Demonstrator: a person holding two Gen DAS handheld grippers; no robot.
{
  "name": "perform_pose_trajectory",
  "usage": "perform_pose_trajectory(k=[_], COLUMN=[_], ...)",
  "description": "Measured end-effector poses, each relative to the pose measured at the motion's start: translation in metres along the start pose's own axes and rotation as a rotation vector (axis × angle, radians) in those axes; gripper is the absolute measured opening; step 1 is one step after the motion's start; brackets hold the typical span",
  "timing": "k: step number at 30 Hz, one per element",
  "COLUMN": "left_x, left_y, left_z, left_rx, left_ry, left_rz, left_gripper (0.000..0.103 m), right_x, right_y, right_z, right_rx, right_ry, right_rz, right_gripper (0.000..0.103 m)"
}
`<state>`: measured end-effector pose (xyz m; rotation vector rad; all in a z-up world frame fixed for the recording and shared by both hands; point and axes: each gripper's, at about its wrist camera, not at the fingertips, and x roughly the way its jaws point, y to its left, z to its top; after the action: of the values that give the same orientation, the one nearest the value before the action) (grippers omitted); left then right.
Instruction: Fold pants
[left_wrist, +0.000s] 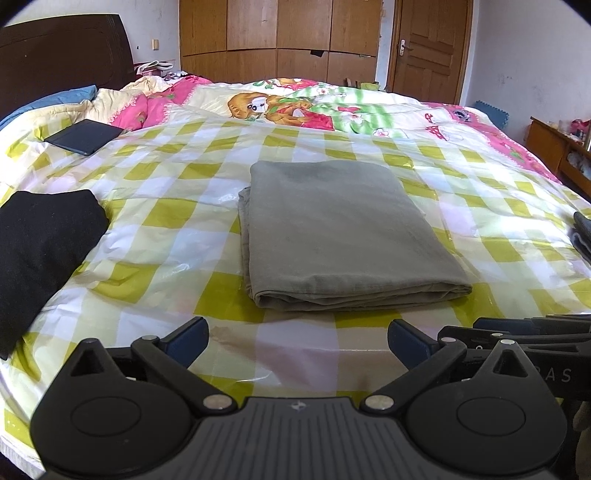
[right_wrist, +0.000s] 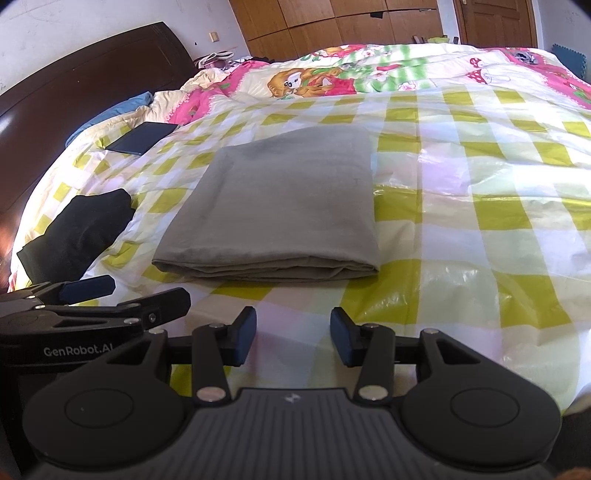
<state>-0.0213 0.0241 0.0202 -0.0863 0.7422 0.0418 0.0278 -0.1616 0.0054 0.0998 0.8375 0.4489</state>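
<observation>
The grey pants (left_wrist: 340, 229) lie folded into a flat rectangle on the checked yellow and white bed cover (left_wrist: 166, 192); they also show in the right wrist view (right_wrist: 280, 206). My left gripper (left_wrist: 297, 341) is open and empty, just short of the near folded edge. My right gripper (right_wrist: 293, 341) is open and empty, also short of the near edge. The left gripper shows at the left of the right wrist view (right_wrist: 110, 295); the right gripper shows at the right edge of the left wrist view (left_wrist: 517, 332).
A folded black garment (left_wrist: 40, 251) lies to the left of the pants. A dark flat case (left_wrist: 83, 136) lies further back left. A pink cartoon quilt (left_wrist: 295, 103) covers the far bed. A dark headboard (right_wrist: 55, 110), wardrobe (left_wrist: 277, 37) and door (left_wrist: 428, 44) stand behind. Another dark garment (left_wrist: 581, 232) lies at the right edge.
</observation>
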Motion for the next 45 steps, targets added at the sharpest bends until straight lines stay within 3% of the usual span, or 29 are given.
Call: perform_pose_trajectory(k=[45], left_x=[0.0024], left_y=[0.0020], left_z=[-0.0036], left_rx=[-0.005], left_ry=[0.005], left_rz=[0.010], left_gripper=[0.103], right_x=[-0.0021], right_y=[-0.0004], right_z=[-0.0056], right_rx=[0.001], right_ry=[0.010], right_rz=[-0.004], right_gripper=[0.046])
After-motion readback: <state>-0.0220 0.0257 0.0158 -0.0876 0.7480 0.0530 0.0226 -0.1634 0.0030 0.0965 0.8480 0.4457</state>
